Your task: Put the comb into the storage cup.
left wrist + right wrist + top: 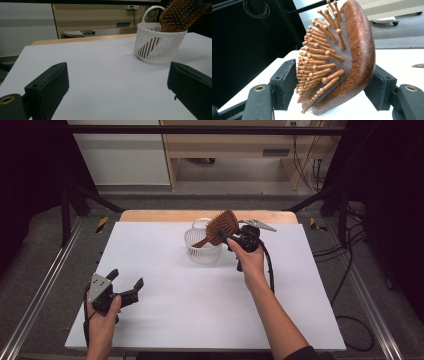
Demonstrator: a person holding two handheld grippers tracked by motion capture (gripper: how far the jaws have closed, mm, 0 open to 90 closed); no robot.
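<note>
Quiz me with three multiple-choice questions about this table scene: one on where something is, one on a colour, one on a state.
1. Where is the handle of the brown wooden bristle hairbrush?
A) inside the slotted plastic basket
B) lying beside the basket
C) on the floor

2. What colour is that basket?
A) red
B) white
C) black

3. How do the left gripper's fingers stand?
A) shut on the brush
B) shut on the basket
C) apart, nothing between them

Answers:
1 A, the handle shows through the basket's slots.
2 B, it is plainly white in the high view.
3 C, bare table shows between them.
</note>
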